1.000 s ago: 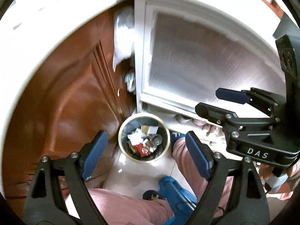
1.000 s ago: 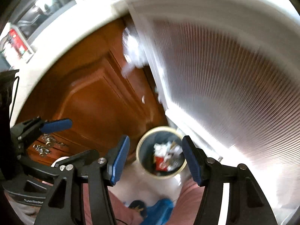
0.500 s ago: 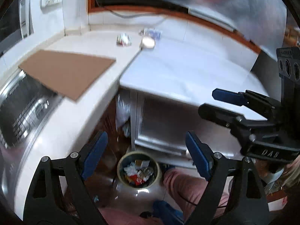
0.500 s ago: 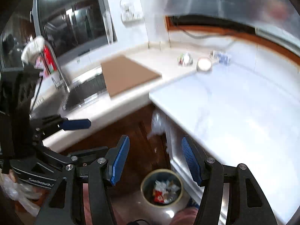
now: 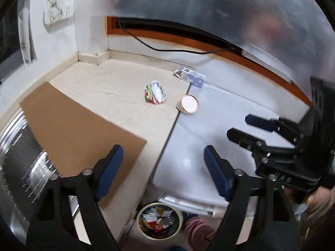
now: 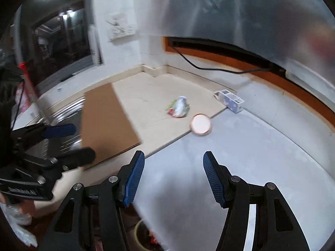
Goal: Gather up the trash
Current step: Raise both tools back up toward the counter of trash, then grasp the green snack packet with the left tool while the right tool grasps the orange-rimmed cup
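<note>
Both grippers empty over the counter. Left gripper (image 5: 163,167): jaws wide but closing, nothing between them. Right gripper (image 6: 173,175): jaws well apart, holding nothing. Trash left on the pale stone counter (image 5: 117,87), upper centre of frame: crumpled multicoloured wrapper (image 5: 156,95), overturned round paper cup (image 5: 188,104) just right of it, small white-and-blue carton (image 5: 191,77) behind. Round bin of scraps (image 5: 159,220) sits bottom centre, on the floor. Suggest approaching the wrapper from above, re-opening the jaws to straddle its bulk, and avoiding the brown cardboard sheet (image 5: 75,129).

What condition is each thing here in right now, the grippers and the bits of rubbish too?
Left gripper: empty, jaws closing.
Right gripper: open, empty.
Crumpled wrapper: lying on the counter.
Paper cup: tipped on its side.
Small box: lying flat.
Trash bin: uncovered, partly filled.
</note>
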A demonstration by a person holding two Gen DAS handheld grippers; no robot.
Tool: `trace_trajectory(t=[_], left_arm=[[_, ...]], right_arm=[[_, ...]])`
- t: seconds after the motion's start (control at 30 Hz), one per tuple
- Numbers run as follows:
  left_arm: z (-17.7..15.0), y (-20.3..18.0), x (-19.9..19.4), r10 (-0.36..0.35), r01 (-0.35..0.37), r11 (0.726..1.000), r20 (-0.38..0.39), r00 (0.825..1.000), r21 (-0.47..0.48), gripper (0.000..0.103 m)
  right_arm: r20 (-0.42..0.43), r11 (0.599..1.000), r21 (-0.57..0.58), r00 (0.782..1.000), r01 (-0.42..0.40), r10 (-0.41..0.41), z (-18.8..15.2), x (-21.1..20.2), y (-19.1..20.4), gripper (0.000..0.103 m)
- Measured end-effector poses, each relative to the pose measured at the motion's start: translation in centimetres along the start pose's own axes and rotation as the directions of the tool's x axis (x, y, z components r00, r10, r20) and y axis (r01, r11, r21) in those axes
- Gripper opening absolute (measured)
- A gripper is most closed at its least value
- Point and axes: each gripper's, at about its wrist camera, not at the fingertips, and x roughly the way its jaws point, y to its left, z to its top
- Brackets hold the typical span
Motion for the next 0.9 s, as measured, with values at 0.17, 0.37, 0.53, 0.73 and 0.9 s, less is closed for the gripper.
trace_trajectory(t=[0.17,0.37,0.53,0.73,0.9], left_arm=[[3.7,2.5,6.8,0.005,-0.008,0.996,-0.028,1.0,-0.083,0.06],[6.1,5.8,14.9,-0.008,-0.013,0.977,-0.097,0.995,-0.211,0.048],[6.8,7.3,19.0,-0.087,0.046,0.944,-0.112,0.99,-0.328,0.048],[7.4,7.6,21.3,-0.107,0.058,0.926,-0.111,0.988,-0.372,0.048],[8.3,7.8,23.1,-0.104,0.047,0.923,-0.129,0.986,-0.382,0.041]], right_arm=[[-0.052,0.998,0.07,0.999,-0.001,0.005,2.5,8.0,-3.9,0.06],[-0.081,0.995,0.1,0.997,0.02,-0.011,3.9,15.2,-6.4,0.06],[-0.099,0.989,0.147,0.995,-0.006,0.021,4.3,18.9,-7.9,0.06],[-0.102,0.988,0.151,0.994,-0.018,0.034,4.4,20.6,-7.9,0.06],[-0.112,0.99,0.143,0.993,-0.019,0.035,4.5,21.4,-7.9,0.052]])
